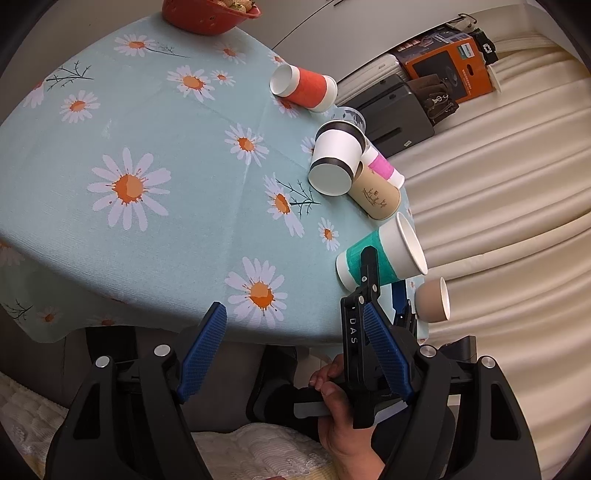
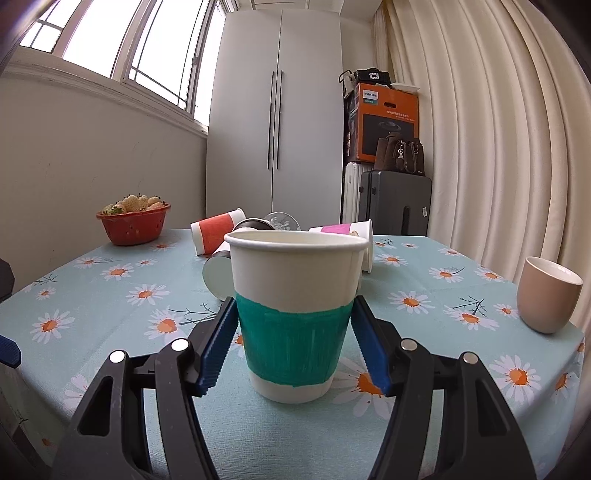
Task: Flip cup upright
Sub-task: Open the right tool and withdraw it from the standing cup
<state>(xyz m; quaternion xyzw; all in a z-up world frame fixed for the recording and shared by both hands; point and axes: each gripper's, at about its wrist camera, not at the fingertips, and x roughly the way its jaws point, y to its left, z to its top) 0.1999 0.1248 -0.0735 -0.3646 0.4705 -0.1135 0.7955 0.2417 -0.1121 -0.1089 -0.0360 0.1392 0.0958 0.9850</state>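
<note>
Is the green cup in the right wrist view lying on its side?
No. The green cup stands upright, its open rim on top, between the right gripper's fingers.

Bright window (image 2: pixel 122 40), white wardrobe (image 2: pixel 275 110), cream curtains (image 2: pixel 480 129), daisy-print tablecloth (image 2: pixel 92 295), suitcases (image 2: pixel 395 206) in corner.

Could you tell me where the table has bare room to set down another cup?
The tablecloth lies open between the red bowl and the left gripper. It is crowded along the curtain-side edge, around the black-banded cup.
</note>
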